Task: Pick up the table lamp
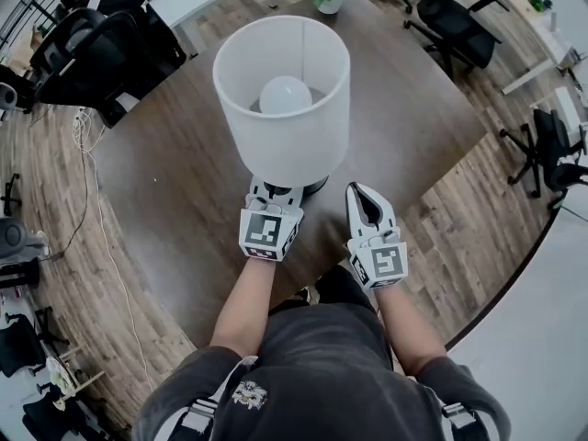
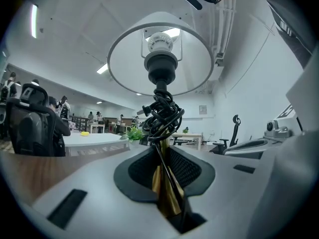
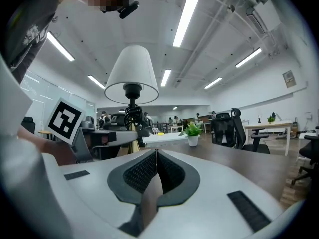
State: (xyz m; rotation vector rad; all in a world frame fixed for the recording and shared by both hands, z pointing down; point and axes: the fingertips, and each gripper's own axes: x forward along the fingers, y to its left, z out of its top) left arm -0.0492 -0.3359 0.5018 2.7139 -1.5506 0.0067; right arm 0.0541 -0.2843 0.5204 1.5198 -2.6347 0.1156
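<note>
The table (image 1: 175, 182), round and dark brown, lies under and ahead of both grippers. The lamp (image 1: 285, 108) stands directly ahead of the left gripper (image 2: 162, 158) and ahead and to the left of the right gripper (image 3: 155, 156). Its white shade (image 2: 159, 54) rises above the left gripper's jaws and hides their tips in the head view.

The left gripper is pinched on the lamp's brass stem (image 2: 167, 193), which runs upright between its black pads. The right gripper sits just beside the left one, on its right. Its jaws are pressed together with nothing between them, and it is apart from the lamp.

The black base (image 1: 314, 187) shows just past the left gripper's tips, under the shade's rim. I cannot tell whether it is touching the table. A black cord (image 2: 162, 113) is wound in a bundle round the stem, above the left gripper's pinch and below the socket. The bulb (image 1: 285, 95) sits inside the shade. A small potted plant (image 3: 193, 133) stands on the table well ahead of the right gripper.
</note>
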